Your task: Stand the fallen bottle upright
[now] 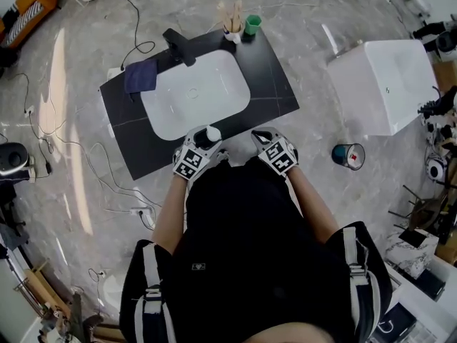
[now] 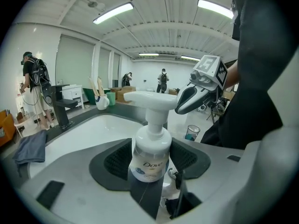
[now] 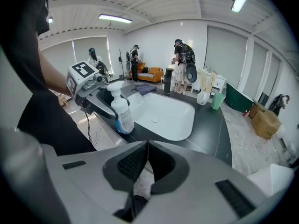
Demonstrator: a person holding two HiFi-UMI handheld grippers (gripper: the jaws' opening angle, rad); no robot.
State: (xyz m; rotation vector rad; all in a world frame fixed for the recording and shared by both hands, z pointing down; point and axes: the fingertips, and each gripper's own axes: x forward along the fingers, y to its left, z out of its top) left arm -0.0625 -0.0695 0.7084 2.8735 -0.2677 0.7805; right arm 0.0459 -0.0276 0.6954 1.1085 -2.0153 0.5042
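A white Dove pump bottle point(image 2: 150, 155) stands upright on the near edge of the black countertop point(image 1: 275, 84), just in front of the white sink point(image 1: 194, 95). My left gripper point(image 2: 150, 160) is shut on the bottle, its black pads point(image 2: 117, 161) against the bottle's body on both sides. In the head view the bottle's pump top point(image 1: 211, 134) shows between the left gripper's point(image 1: 206, 143) fingers. My right gripper point(image 3: 147, 143) is shut with nothing in it, hovering over the counter's near edge to the right of the bottle point(image 3: 122, 116). In the head view the right gripper point(image 1: 260, 134) sits beside the left one.
A black faucet point(image 1: 178, 46) and a dark blue cloth point(image 1: 141, 76) sit at the sink's far left. A white cup of wooden sticks point(image 1: 232, 28) and a green cup point(image 1: 252, 25) stand at the far corner. A white cabinet point(image 1: 385, 84) and a can point(image 1: 348, 156) are on the right.
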